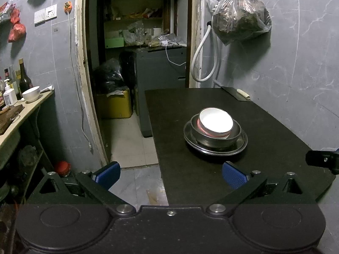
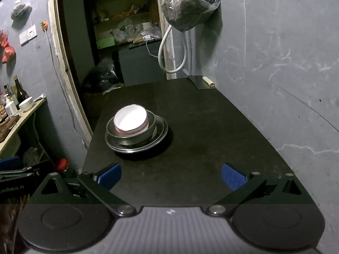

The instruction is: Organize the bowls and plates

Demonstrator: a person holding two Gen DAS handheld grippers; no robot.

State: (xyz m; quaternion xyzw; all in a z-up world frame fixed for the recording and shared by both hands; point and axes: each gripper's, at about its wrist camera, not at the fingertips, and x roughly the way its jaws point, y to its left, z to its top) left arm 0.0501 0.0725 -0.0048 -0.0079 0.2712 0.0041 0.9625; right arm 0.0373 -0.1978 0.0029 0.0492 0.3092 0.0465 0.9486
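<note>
Both the left tongs (image 1: 171,174) and right tongs (image 2: 171,175) are spread wide and empty, short of the white bowl (image 1: 216,123) nested in a steel bowl (image 1: 214,140) on a steel plate (image 1: 239,147) on the black worktop (image 1: 264,127).

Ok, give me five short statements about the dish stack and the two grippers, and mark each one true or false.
1. The white bowl sits inside the metal bowl. True.
2. The metal bowl stands on a metal plate. True.
3. The left gripper is shut on the white bowl. False: it is open, holds nothing, and is short of the stack.
4. The right gripper is open and empty. True.
5. The stack sits on a white table. False: the table is black.
</note>
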